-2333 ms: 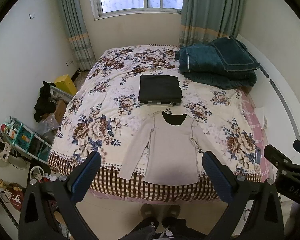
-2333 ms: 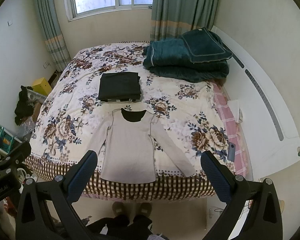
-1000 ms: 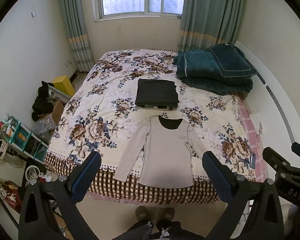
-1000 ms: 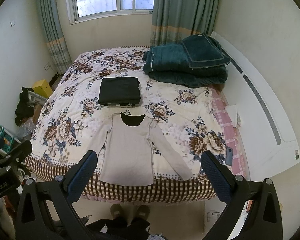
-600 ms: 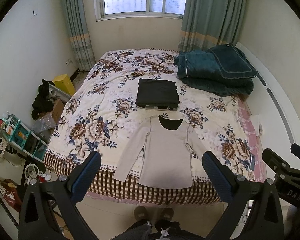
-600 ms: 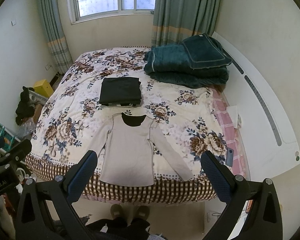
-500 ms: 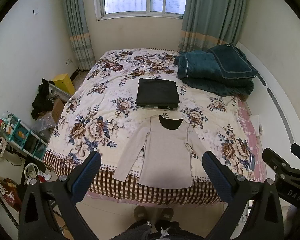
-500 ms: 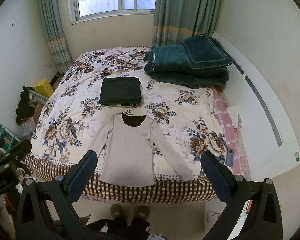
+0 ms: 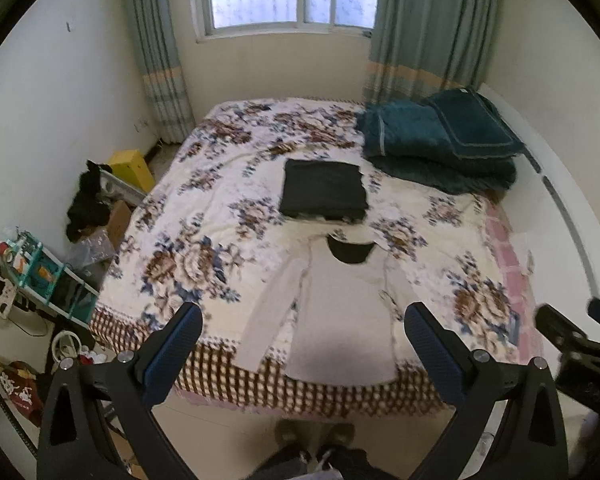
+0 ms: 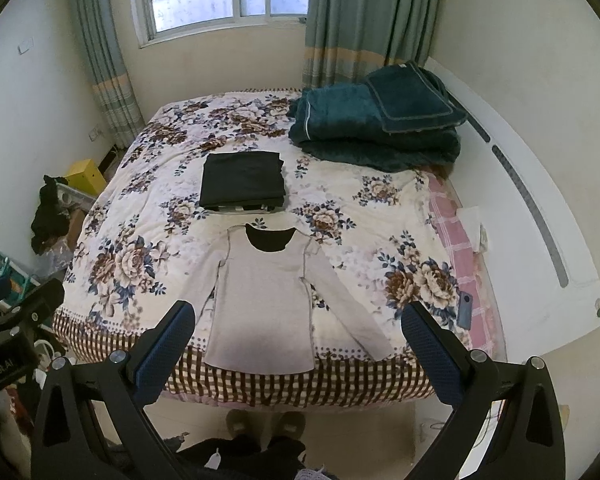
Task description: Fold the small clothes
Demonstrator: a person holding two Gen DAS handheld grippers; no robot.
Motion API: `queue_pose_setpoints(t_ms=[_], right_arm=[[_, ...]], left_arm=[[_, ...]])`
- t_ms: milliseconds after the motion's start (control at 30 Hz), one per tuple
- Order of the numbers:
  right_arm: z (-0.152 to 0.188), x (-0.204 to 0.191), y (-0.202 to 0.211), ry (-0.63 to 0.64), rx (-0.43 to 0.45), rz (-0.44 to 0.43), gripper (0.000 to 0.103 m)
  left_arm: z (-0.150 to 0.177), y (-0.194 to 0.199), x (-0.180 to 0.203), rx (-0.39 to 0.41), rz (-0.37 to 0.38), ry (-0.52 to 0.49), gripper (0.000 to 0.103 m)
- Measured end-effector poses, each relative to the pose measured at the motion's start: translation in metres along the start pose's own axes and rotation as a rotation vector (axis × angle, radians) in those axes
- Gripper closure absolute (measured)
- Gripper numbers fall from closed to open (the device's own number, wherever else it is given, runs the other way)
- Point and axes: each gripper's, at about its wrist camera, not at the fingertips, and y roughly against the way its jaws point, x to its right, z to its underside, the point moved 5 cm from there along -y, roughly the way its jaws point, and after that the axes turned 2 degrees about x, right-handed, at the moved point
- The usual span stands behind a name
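Note:
A beige long-sleeved shirt [image 9: 340, 312] lies flat, sleeves spread, at the near edge of the floral bed [image 9: 204, 216]; it also shows in the right wrist view [image 10: 264, 296]. A folded black garment [image 9: 324, 188] lies beyond it, also seen in the right wrist view [image 10: 242, 178]. My left gripper [image 9: 300, 320] is open and empty, held above the floor short of the bed. My right gripper [image 10: 298, 312] is open and empty at the same distance.
Folded teal blankets [image 9: 440, 148] sit at the bed's far right. A white headboard [image 10: 540, 240] runs along the right side. A phone [image 10: 465, 315] lies on the pink sheet. Boxes, a shelf and clutter [image 9: 60, 264] fill the floor on the left. My slippers [image 10: 264, 424] stand below.
Both grippers have drifted slightly; the left view is now motion-blurred and the bed appears a little nearer. The jaws stay open and the clothes have not moved.

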Motion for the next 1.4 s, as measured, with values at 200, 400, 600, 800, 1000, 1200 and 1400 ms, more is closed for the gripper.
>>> queue_pose_setpoints(t_ms=[200,400,600,800,1000,1200,1400], right_arm=[[0.016,0.041,-0.092,-0.157,-0.091,0.066,0.0],[0.083,0.13,-0.207,-0.406,-0.257,0.188,0.0],[0.189,0.245,-0.331,-0.655,-0.43,0.279,0.0],[0.286,0.329,-0.455,-0.854,-0.557,0.27,0.0],[0.349,0.357,-0.566,-0.992,-0.61,0.209,0.011],[0.39,0.348,-0.638,-1.156,-0.631,0.081,0.017],[0.388,0.333,-0.634,-1.207,-0.498,0.124,0.081]], left_arm=[[0.007,-0.073,-0.021,0.07,-0.014,0.019,0.0],[0.031,-0.176,-0.015,-0.039,-0.024,-0.036,0.0],[0.059,-0.275,0.013,-0.15,-0.073,-0.108,0.0],[0.096,-0.365,0.051,-0.185,-0.052,-0.117,0.0],[0.156,-0.456,0.069,-0.336,-0.11,-0.101,0.0],[0.188,-0.511,0.065,-0.409,-0.139,-0.092,0.0],[0.196,-0.529,0.044,-0.412,-0.136,-0.025,0.0]])
